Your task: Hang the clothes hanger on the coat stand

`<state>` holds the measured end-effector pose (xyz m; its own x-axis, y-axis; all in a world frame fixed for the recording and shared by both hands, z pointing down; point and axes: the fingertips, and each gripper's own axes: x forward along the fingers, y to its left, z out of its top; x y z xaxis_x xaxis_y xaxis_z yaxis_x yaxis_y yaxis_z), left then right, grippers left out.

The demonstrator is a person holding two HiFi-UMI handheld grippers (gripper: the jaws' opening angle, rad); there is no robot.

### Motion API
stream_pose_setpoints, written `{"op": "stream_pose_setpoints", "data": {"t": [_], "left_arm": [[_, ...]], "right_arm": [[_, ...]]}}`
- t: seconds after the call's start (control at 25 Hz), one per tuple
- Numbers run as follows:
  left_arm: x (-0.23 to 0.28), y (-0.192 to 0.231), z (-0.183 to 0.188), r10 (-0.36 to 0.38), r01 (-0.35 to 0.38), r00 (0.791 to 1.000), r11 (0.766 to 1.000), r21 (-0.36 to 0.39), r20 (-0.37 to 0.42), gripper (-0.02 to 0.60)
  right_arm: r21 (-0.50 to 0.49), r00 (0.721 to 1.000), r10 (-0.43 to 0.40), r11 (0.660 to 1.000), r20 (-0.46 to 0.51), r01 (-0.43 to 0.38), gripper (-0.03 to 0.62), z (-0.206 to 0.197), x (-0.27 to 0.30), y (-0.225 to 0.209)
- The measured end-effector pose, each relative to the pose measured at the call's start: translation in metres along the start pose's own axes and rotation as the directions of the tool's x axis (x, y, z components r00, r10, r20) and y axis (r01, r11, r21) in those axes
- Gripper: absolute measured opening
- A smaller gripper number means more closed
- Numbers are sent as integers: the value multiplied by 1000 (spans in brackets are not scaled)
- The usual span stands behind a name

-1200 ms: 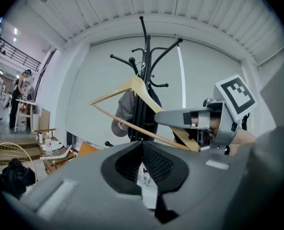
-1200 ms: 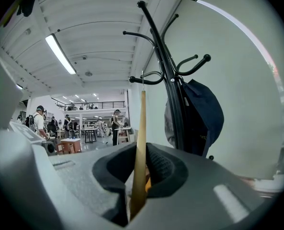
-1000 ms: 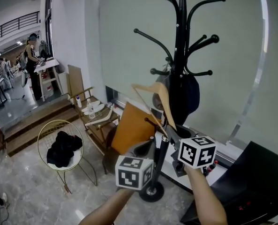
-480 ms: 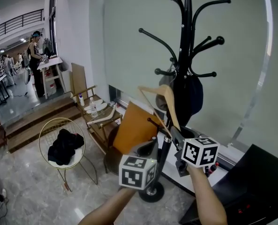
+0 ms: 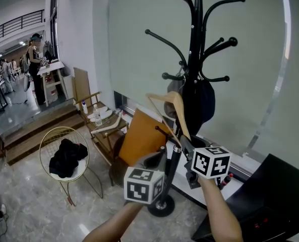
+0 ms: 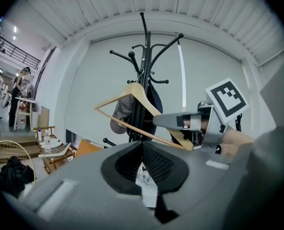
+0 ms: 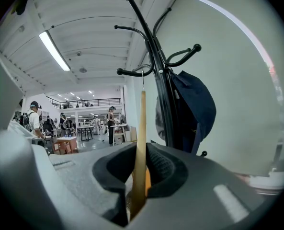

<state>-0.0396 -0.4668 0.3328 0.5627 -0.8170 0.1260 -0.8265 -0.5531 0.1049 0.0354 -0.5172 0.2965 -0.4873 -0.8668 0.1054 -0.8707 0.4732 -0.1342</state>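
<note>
Right gripper (image 7: 141,175) clamps hanger (image 5: 170,106) by its arm end. It's light, stiff wood and may pivot. Left gripper (image 6: 142,150) closed, empty. Stand (image 5: 195,49) just beyond.

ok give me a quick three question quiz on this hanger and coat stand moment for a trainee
1. True or false: the light wooden clothes hanger is clamped in the tongs of the right gripper and is not yet hooked on the tall black metal coat stand.
2. What are the tongs of the left gripper doing? A) shut on nothing B) shut on the hanger C) wide open
3. Fill the blank: already hanging on the coat stand is a dark blue fabric ____.

Key: 1 true; 2 A; 3 cap.
</note>
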Motion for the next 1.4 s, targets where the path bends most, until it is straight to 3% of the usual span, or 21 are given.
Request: {"op": "stream_pose_setpoints", "data": {"t": [0.96, 1.4], "left_arm": [[-2, 1, -8, 6, -6, 1000, 1000, -6, -16, 3], [-7, -5, -11, 1, -1, 1000, 1000, -6, -23, 4]], "right_arm": [[-35, 1000, -22, 999, -5, 22, 55, -11, 2, -3], [-92, 998, -19, 996, 55, 24, 67, -1, -12, 5]]}}
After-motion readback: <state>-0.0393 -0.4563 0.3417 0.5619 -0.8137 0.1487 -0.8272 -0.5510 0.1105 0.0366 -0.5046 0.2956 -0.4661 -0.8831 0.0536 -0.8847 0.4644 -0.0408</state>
